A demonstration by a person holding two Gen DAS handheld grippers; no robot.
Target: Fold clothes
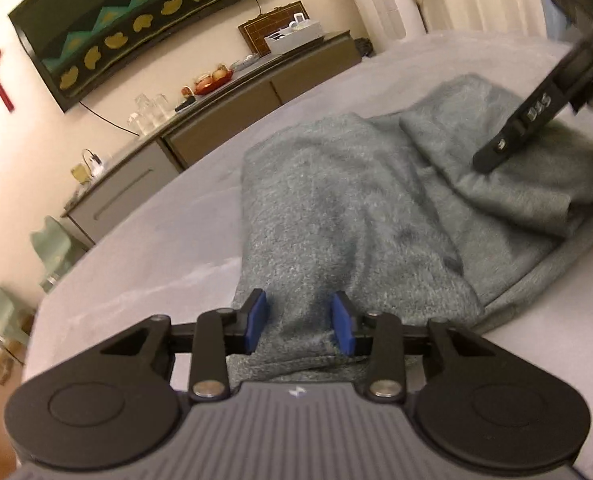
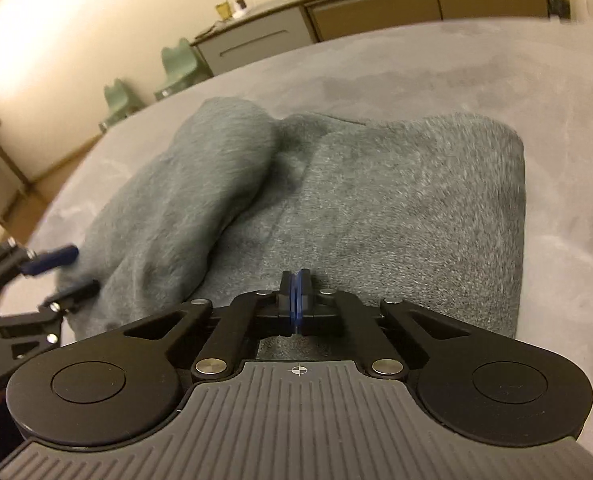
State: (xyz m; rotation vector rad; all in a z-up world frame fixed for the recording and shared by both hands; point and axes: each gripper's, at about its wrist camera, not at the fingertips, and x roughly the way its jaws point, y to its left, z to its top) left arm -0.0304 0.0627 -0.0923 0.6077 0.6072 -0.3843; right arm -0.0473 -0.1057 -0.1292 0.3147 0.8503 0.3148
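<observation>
I see the grey knit garment (image 2: 376,208) lying part-folded on the bed (image 2: 496,76), one flap still bunched, my left claw (image 1: 299,322) apart at its hem, my right claw (image 2: 295,300) pressed together empty above it.

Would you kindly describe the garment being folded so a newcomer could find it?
On the wide pale grey bed lies a partly folded grey-green knit sweater. It is the only garment there, fuzzy and darker than the bedding.
</observation>
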